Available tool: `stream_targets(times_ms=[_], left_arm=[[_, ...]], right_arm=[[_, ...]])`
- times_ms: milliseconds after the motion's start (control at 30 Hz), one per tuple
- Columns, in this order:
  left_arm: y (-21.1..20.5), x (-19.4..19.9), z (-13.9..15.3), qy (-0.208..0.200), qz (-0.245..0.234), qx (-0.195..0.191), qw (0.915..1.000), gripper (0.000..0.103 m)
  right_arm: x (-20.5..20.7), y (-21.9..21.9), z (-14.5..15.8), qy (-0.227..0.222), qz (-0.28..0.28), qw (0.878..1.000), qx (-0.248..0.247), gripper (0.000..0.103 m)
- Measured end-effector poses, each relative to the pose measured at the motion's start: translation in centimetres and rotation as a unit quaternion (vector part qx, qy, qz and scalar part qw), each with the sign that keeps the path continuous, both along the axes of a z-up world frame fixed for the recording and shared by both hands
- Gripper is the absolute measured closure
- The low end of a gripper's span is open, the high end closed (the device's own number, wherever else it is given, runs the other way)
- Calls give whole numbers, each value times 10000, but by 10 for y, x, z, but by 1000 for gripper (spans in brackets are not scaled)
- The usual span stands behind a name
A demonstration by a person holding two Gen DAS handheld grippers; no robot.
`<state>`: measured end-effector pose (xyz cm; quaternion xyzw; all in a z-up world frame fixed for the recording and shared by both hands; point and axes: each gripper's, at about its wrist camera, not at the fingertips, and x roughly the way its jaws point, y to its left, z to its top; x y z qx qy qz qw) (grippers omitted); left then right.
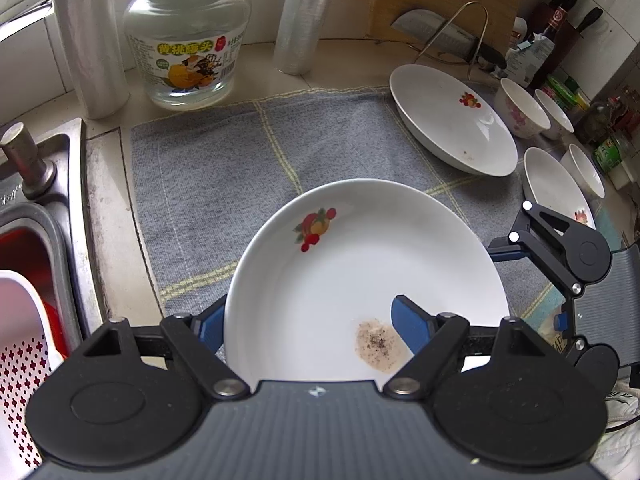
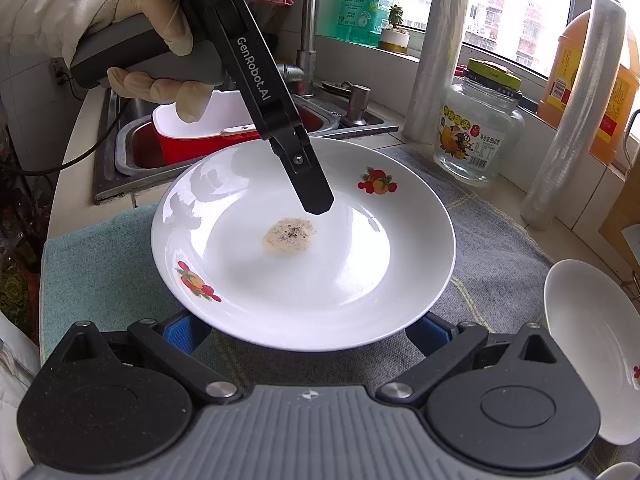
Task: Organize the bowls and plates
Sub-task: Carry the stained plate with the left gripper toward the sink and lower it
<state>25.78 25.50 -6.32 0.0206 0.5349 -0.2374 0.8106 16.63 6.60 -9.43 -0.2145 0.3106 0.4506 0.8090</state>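
Gloved hand point(image 2: 156, 40) appears only from the right wrist.

A home kitchen: beside the steel sink point(image 2: 132, 152) stand a tap point(image 2: 308, 20) (by a window), glass jar point(image 1: 186, 36) and cleaver point(image 1: 448, 38)

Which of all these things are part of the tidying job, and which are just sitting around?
Job:
held plate
second plate
bowls
left gripper

Lying about:
jar
film rolls
knife
sink
bottles
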Motion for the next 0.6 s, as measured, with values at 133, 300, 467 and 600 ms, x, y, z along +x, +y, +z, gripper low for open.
stream_targets(times_ms=[133,300,467,600], left_arm=[[6,8,-6,-10,77,-21,10000,21],[12,17,-15,-20,159,-26,9999,21],[13,20,-16,-88,161,-27,9998,21],[13,23,-17,-126,188,-49,9997,21]], right_arm=[[9,7,-4,60,-20,10000,3,0],[17,14,-12,151,-92,9998,-15,0],[20,17,-12,157,-124,9998,-27,0],[23,17,-13,149,-161,9997,-79,0]])
